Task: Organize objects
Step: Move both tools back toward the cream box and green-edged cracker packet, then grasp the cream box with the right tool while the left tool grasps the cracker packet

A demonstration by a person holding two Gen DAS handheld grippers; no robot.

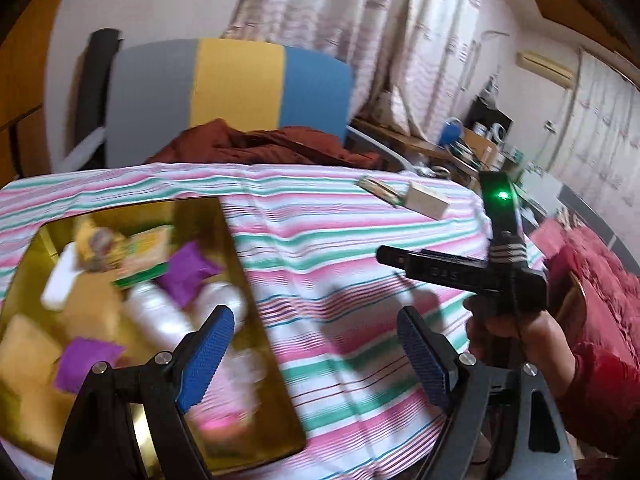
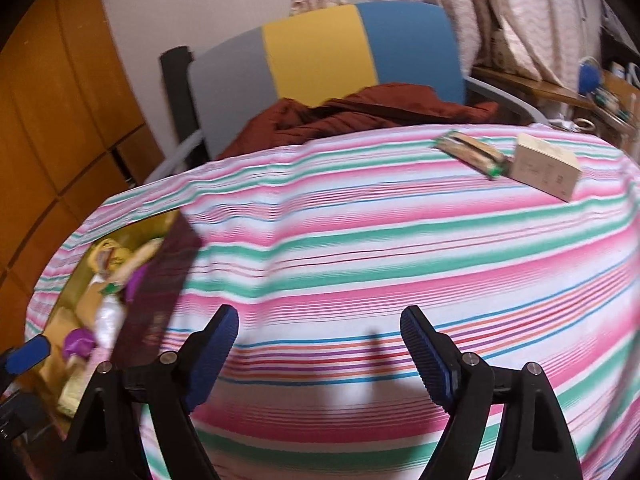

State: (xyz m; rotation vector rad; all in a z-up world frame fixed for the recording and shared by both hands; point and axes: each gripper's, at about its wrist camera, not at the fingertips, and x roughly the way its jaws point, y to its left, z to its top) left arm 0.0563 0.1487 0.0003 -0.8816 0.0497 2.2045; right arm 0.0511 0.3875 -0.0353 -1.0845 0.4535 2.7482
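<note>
Black-framed tools with ribbed blue pads and silver screws; a green light glows on one handle; red padded sleeve.

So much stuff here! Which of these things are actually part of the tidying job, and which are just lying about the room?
Part of the job:
- gold box, already holding packets and bottles
- flat green packet on the striped cloth
- small beige carton beside it
- left gripper and right gripper, both open and empty

Just lying about:
- striped tablecloth
- chair with a rust-red garment
- curtains
- cluttered side shelf

Contents of the gold box motion-blurred, its near-left corner cut off.
</note>
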